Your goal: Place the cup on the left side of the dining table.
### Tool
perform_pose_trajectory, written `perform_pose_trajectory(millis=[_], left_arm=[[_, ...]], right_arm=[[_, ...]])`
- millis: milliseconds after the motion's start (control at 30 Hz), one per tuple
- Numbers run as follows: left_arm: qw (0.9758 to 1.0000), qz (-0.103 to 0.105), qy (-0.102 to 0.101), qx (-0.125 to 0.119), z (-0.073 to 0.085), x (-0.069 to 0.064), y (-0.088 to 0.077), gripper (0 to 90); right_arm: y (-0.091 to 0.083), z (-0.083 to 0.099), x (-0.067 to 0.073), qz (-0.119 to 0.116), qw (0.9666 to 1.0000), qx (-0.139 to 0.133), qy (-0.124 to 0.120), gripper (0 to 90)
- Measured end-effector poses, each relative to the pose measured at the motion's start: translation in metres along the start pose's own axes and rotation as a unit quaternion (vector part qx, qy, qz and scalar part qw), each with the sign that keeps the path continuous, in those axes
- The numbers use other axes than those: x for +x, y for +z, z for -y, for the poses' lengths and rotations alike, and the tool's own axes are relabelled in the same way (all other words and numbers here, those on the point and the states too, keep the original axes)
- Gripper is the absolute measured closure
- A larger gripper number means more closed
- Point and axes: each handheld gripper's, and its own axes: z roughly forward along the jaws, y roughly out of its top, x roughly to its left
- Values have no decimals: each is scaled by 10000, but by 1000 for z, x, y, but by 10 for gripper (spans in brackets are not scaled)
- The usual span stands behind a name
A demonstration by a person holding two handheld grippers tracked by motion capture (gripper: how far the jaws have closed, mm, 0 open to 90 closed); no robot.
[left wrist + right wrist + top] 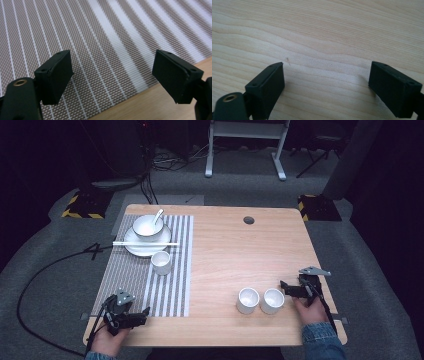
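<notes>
A table setting is being laid out. On the striped placemat a plate carries a bowl with a spoon, chopsticks are laid across the plate, and one small cup stands just beside the plate on the mat. Two further white cups stand side by side on the bare wooden table, near its front edge and well apart from the mat.

The left gripper is held low over the near corner of the placemat with its jaws spread wide and nothing between them. The right gripper is likewise spread and empty; in the high view it is seen just beside the right-hand cup, pointing toward it but apart from it.

The step in hand is judged to be an idle interval between placements. For the next move, the right gripper would have to be advanced until the nearer cup's wall lies between the jaws, then closed without the neighbouring cup being knocked
</notes>
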Motion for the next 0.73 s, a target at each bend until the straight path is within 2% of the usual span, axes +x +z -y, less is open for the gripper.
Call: perform_pose_trajectory(millis=[133, 733], left_arm=[[9994, 130, -55, -315, 8, 4, 2, 144], [9993, 156, -99, -326, 9, 4, 2, 136]], right_arm=[[0, 0, 0, -1, 10000, 0, 0, 131], [0, 0, 0, -1, 10000, 0, 1, 132]])
